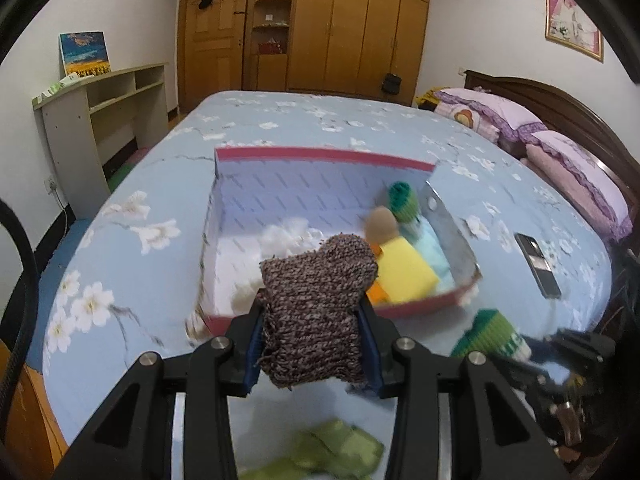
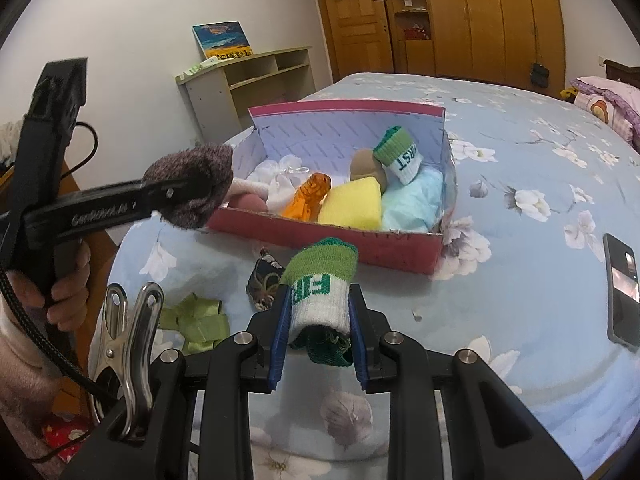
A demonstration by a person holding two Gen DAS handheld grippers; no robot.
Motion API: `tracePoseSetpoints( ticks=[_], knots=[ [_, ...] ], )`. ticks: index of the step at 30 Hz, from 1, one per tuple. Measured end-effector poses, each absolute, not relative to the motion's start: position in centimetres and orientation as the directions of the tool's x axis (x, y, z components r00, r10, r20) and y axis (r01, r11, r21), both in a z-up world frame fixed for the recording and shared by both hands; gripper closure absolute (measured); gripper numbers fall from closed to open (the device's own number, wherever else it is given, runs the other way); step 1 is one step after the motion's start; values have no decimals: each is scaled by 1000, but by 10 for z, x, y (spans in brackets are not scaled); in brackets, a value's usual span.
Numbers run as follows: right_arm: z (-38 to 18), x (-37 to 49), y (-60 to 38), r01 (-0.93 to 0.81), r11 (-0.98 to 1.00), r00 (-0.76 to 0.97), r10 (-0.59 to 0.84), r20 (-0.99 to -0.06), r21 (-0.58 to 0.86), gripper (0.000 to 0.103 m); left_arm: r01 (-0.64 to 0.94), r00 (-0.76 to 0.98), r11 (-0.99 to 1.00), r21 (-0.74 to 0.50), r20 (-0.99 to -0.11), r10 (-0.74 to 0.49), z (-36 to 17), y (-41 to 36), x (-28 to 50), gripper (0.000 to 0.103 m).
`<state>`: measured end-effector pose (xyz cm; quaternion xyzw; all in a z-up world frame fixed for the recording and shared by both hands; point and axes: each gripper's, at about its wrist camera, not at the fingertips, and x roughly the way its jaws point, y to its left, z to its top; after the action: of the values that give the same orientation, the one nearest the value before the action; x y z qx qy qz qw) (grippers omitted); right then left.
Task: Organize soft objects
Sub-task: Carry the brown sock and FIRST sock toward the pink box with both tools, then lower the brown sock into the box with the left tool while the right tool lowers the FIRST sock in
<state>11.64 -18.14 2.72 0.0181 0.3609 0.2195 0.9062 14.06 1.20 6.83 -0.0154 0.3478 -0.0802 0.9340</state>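
Left side, seen from the right wrist view: a hand (image 2: 66, 280) holds the left gripper (image 1: 314, 316), jaws clamped on a brown knit piece (image 1: 316, 312) carried in the air at the near left corner of the red box (image 1: 320, 155). The box sits on the blue flowered bedspread (image 2: 520, 152). Inside it, left to right: white fluffy stuff (image 2: 280, 178), an orange item (image 2: 308, 196), a yellow sponge-like block (image 2: 354, 204) with a tan rounded thing (image 2: 362, 166) behind, pale blue cloth (image 2: 416, 196), and a green-and-white sock roll (image 2: 398, 156) at the far right corner. In front of the box, green ribbon (image 2: 198, 322) and a small dark patterned pouch (image 2: 262, 284) lie on the bed. The right gripper (image 2: 318, 322) is pinched tight on a second green-and-white sock roll (image 2: 320, 292), held above the bedspread just before the box's near wall. Far right, a phone (image 2: 622, 292) lies flat.
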Motion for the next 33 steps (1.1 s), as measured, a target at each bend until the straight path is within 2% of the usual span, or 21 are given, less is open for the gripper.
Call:
tracePoseSetpoints(
  ticks=[16, 22, 27, 29, 33],
  knots=[
    [25, 133, -179, -363, 911, 644, 398, -654, 197, 75, 65, 778, 998, -21, -624, -64, 49, 18, 213, 59],
    [23, 139, -177, -358, 911, 640, 400, -655, 207, 75, 30, 750, 999, -40, -660, -48, 26, 26, 231, 59],
    [23, 144, -173, -363, 908, 637, 406, -655, 210, 75, 19, 744, 998, -62, -666, -55, 18, 31, 235, 50],
    [23, 146, -171, -364, 907, 636, 408, -655, 212, 75, 18, 740, 997, -69, -670, -59, 16, 31, 235, 42],
    [24, 151, -168, -366, 906, 636, 409, -655, 210, 75, 27, 726, 996, -90, -683, -82, 10, 30, 237, 37]
  ],
)
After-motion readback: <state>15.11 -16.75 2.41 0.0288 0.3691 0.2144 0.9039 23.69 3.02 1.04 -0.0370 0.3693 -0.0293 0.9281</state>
